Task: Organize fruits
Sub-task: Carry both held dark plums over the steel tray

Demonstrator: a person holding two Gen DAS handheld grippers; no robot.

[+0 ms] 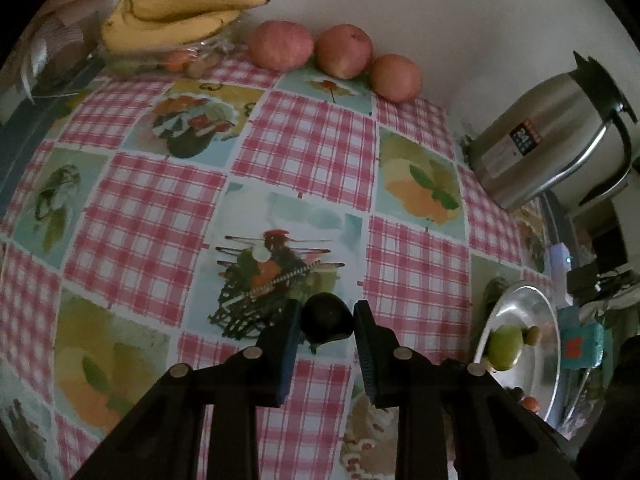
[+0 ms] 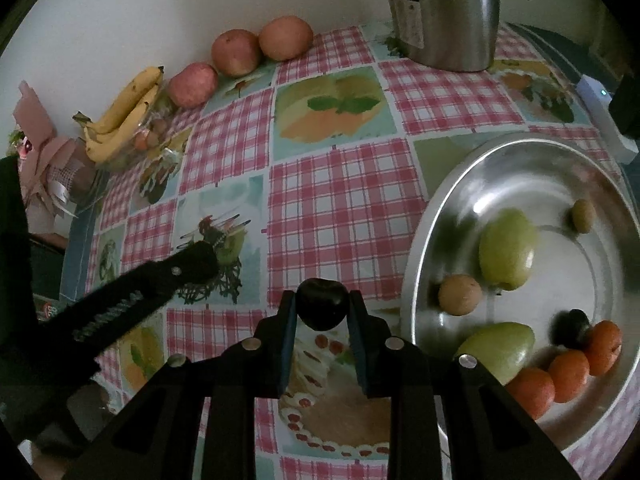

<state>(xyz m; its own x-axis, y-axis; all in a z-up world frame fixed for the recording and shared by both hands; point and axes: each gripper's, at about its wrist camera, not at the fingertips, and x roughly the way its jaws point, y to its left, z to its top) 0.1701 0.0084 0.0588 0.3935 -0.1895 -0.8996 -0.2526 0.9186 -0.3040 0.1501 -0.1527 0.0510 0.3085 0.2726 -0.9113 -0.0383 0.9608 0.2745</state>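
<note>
A: Left wrist view: we're pinching a dark plum [image 1: 326, 322] in the left gripper [image 1: 326, 326], above the tablecloth [image 1: 304, 152].

B: Right wrist view: we're gripping another dark fruit [image 2: 321, 303] in the right gripper [image 2: 322, 312]. Both probably need carrying over the steel bowl [image 2: 440, 196], which is holding green mangoes [image 2: 507, 254] and oranges [image 2: 568, 368].

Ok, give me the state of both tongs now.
Left tongs: shut on a dark fruit.
Right tongs: shut on another dark fruit.
</note>
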